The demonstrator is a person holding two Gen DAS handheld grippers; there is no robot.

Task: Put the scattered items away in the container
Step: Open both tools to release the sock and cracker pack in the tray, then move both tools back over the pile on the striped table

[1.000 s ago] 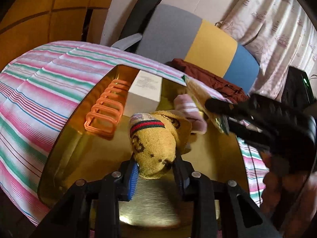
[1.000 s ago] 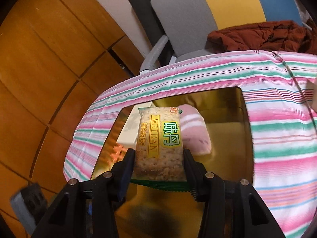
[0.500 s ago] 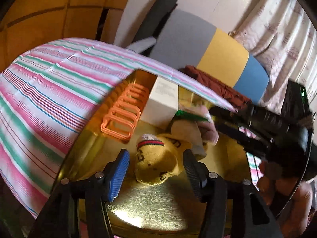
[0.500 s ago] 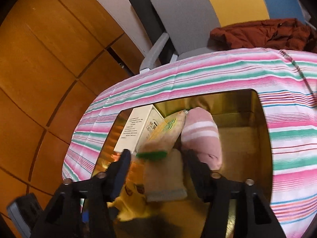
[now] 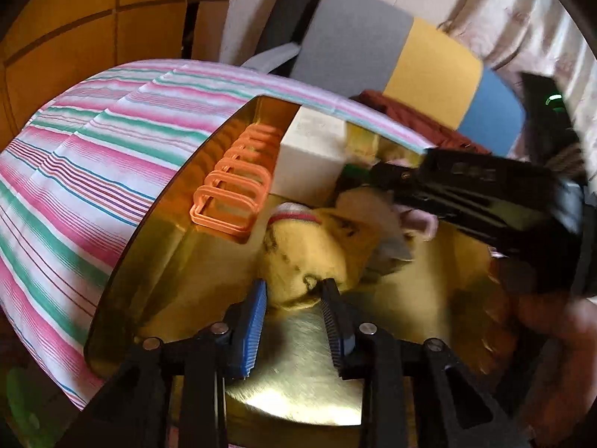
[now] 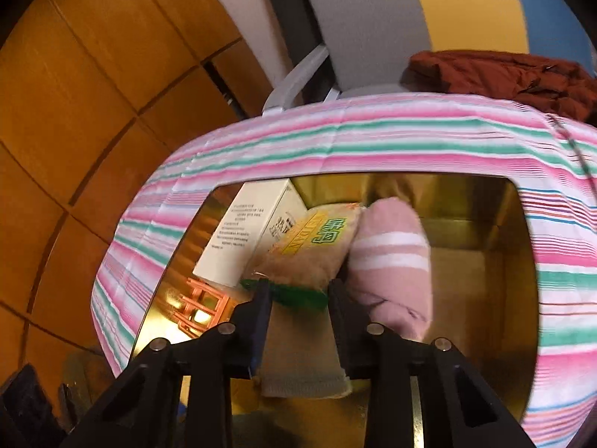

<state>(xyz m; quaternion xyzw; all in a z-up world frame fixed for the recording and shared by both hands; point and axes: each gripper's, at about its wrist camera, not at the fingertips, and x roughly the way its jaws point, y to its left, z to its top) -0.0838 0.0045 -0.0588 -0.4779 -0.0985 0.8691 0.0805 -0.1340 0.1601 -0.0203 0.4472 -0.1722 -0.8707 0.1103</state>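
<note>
A gold tray (image 5: 175,246) (image 6: 500,231) is sunk into the striped cloth. In it lie an orange rack (image 5: 231,194), a white box (image 6: 246,231), a pink striped sock (image 6: 391,261), a yellow patterned sock (image 5: 298,254) and a snack packet (image 6: 317,239). The packet leans on the box and the pink sock. My left gripper (image 5: 293,293) is shut, its tips pinching the yellow sock's near end. My right gripper (image 6: 296,295) (image 5: 388,186) is closing; the packet's green edge lies just past its tips, unpressed. A beige sock (image 6: 302,358) lies under its fingers.
The striped cloth (image 5: 86,171) surrounds the tray on all sides. A chair (image 6: 373,22) with a dark red garment (image 6: 503,71) stands behind the table, in front of wooden wall panels (image 6: 74,93). A hand (image 5: 541,321) holds the right gripper over the tray's right part.
The left gripper opened off the yellow sock, then shut again at its near end. The right gripper let the packet tip forward into the tray, and its jaws have narrowed.
</note>
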